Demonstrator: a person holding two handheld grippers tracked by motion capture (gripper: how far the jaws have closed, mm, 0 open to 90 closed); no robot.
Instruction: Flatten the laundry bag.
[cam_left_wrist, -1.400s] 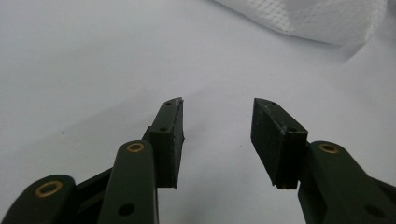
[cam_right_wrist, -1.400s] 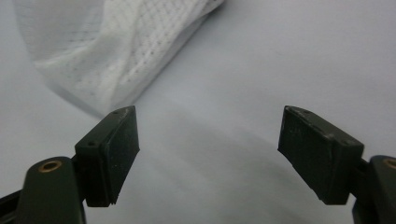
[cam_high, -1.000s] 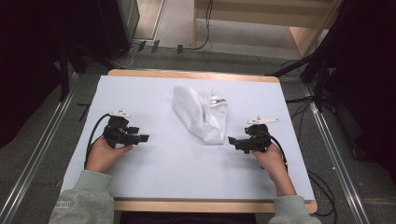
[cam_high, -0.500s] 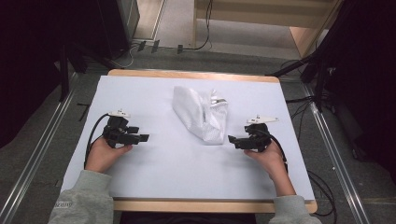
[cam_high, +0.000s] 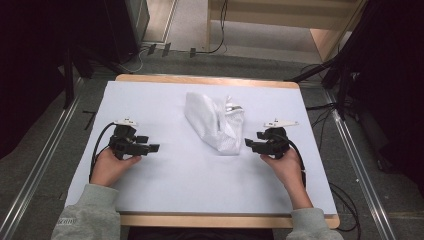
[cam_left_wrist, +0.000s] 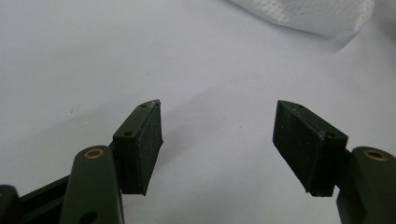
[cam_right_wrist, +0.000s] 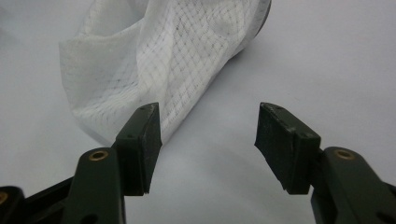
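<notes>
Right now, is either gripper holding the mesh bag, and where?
Nothing held. Right gripper has been closing, empty, beside the mesh bag; left gripper open.

The rectangular wooden bench (cam_high: 210, 80) is covered almost to its edges by a smooth white sheet (cam_high: 200, 185), with bare wood showing along the far and near edges. A crumpled white mesh fabric bag (cam_high: 212, 122) lies directly on the sheet, a little right of the middle and nearer the far edge, slanting toward the near right corner.
</notes>
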